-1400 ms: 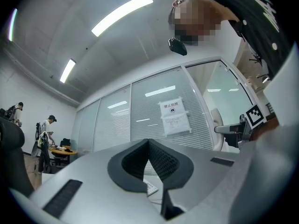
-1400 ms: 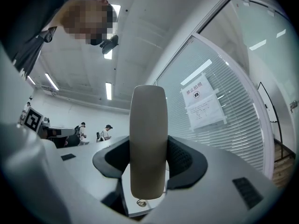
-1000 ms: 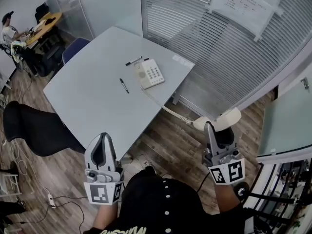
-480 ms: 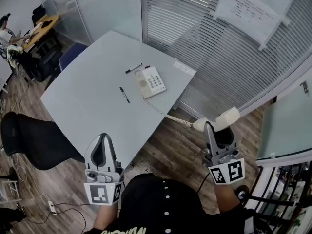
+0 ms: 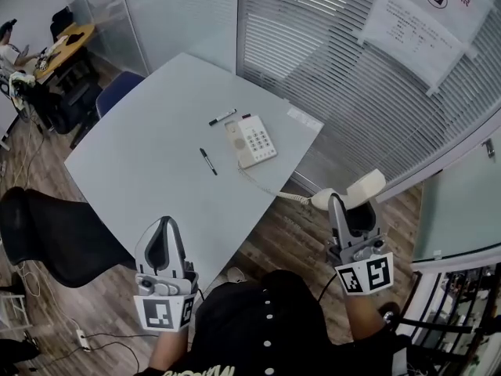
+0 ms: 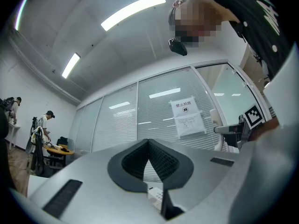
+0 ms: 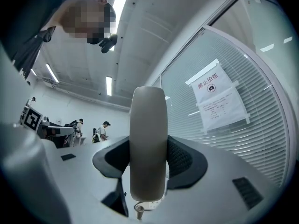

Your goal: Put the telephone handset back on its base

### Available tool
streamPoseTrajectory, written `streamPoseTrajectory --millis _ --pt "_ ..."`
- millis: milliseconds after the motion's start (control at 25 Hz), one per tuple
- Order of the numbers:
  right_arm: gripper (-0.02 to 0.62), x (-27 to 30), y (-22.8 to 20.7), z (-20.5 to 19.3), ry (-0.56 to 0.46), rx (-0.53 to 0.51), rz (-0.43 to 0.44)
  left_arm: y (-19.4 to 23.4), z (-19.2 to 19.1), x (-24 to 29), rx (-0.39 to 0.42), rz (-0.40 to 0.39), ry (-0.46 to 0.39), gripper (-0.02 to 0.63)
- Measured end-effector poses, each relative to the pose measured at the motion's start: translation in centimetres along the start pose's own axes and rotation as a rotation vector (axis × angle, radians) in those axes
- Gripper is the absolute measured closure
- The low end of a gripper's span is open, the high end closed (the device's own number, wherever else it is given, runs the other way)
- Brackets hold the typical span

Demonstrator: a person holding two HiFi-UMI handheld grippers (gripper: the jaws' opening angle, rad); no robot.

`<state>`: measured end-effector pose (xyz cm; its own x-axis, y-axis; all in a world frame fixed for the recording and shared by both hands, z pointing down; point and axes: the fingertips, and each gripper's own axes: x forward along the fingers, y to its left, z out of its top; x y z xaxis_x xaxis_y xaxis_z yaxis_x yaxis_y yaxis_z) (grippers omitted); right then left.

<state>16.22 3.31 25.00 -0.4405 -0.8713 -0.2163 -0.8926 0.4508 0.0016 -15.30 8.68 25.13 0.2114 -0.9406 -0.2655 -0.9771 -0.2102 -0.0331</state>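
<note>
The cream telephone base (image 5: 254, 141) lies on the grey table (image 5: 149, 171), near its right corner. A coiled cord (image 5: 274, 190) runs from it off the table edge to the cream handset (image 5: 350, 192). My right gripper (image 5: 338, 200) is shut on that handset, held off the table's right side above the wood floor; in the right gripper view the handset (image 7: 148, 143) stands upright between the jaws. My left gripper (image 5: 163, 227) hangs near the table's front edge, shut with nothing in it (image 6: 149, 146).
Two black pens (image 5: 207, 160) (image 5: 222, 117) lie left of and behind the base. A black office chair (image 5: 59, 229) stands at the table's left front. A glass wall with blinds (image 5: 352, 77) and a posted sheet (image 5: 427, 22) runs behind. Another desk (image 5: 63, 41) stands far left.
Both grippers and I have moved toward the table: table and phone base have shifted right and nearer in the head view. The handset stays gripped in the right gripper.
</note>
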Motion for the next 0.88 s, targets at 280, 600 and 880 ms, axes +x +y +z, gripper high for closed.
streamPoseTrajectory --millis 280,600,880 --pt "0.365 0.9 0.4 -1.1 0.044 -0.007 0.010 0.6 -1.9 0.9 -0.026 -0.009 0.037 0.592" --pt "0.365 3.3 -0.6 -3.0 0.075 0.011 0.027 0.7 -3.5 2.5 -0.018 -0.010 0.069 0.592" --pt "0.365 7.5 -2.4 -3.9 0.084 0.033 0.065 1.1 -4.0 5.9 -0.010 0.024 0.082 0.592"
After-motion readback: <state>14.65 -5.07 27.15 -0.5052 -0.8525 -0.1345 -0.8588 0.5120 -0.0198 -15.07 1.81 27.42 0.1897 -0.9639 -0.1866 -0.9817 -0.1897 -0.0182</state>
